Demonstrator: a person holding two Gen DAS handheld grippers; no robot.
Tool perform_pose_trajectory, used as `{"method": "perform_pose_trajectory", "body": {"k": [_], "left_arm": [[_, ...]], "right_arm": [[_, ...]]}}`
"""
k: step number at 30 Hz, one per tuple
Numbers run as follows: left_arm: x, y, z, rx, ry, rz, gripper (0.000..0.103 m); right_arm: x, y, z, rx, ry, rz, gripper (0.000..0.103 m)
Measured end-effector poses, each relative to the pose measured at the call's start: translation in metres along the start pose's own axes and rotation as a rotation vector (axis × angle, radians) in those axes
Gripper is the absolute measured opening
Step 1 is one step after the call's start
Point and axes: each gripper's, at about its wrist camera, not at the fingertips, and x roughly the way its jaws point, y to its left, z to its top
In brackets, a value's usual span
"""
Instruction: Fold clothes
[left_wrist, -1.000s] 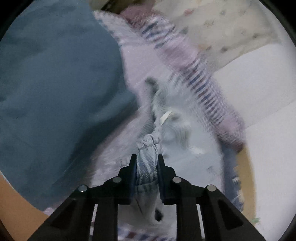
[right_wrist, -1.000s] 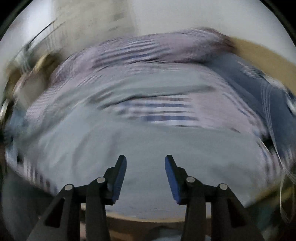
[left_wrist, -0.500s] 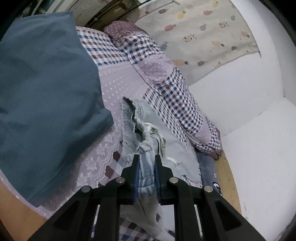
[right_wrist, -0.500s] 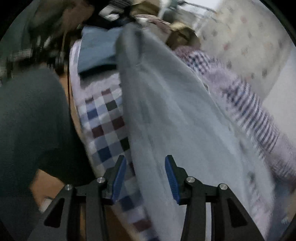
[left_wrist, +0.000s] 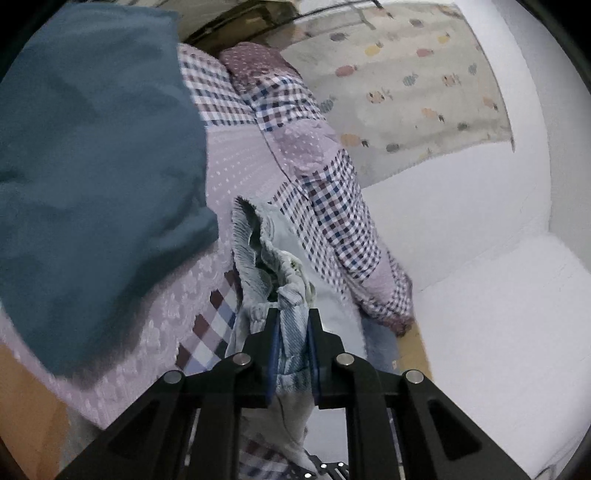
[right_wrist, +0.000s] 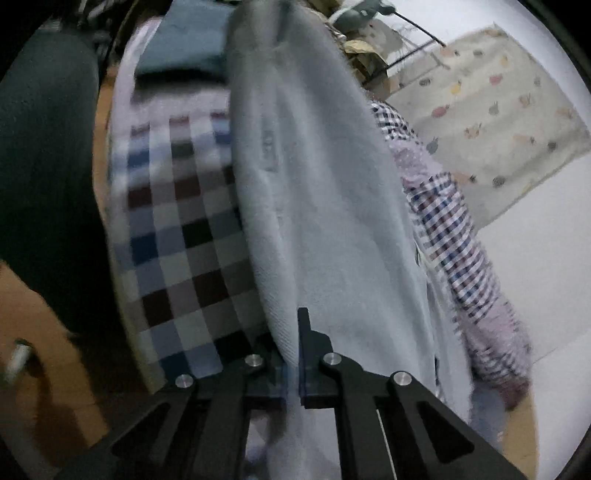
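Note:
A pale blue-grey garment (right_wrist: 325, 206) is stretched over the checked bed cover (right_wrist: 177, 236). My right gripper (right_wrist: 291, 354) is shut on the garment's near edge, the cloth pinched between the pads. In the left wrist view my left gripper (left_wrist: 291, 332) is shut on a bunched, ribbed end of the same garment (left_wrist: 255, 254), which crumples up ahead of the fingers. The rest of the garment lies along the bed toward the wall.
A dark teal folded cloth (left_wrist: 92, 155) lies on the lilac bed cover (left_wrist: 236, 155) to the left. A rolled checked quilt (left_wrist: 332, 206) runs along the white wall (left_wrist: 480, 229). A fruit-print curtain (left_wrist: 406, 74) hangs behind. The wooden bed edge (right_wrist: 33, 317) is lower left.
My right gripper was open half a second ago and is now shut on the garment's edge. My left gripper stays shut on its bunched end; its view has steadied.

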Motion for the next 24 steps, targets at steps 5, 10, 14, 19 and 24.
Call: {"method": "perform_pose_trajectory", "body": {"k": [5,10,14,19,24], "left_arm": [[0.009,0.023,-0.013,-0.082,0.103,0.162,0.013],[0.025,0.012,-0.006,-0.091,0.117,0.194,0.013],[0.045,-0.022,0.023,-0.071,0.122,0.174,0.014],[0.099,-0.067,0.065,-0.018,0.155,0.167,0.015],[0.174,-0.086,0.115,-0.010,0.181,0.229,0.015]], "right_arm": [[-0.033,-0.052,0.000,0.014,0.003,0.116,0.001],[-0.029,-0.089,0.016,-0.053,0.026,0.217,0.001],[-0.020,-0.133,0.041,-0.070,0.036,0.269,0.001],[0.015,-0.219,0.068,-0.064,0.078,0.324,0.002],[0.084,-0.321,0.071,-0.022,0.151,0.390,0.002]]}}
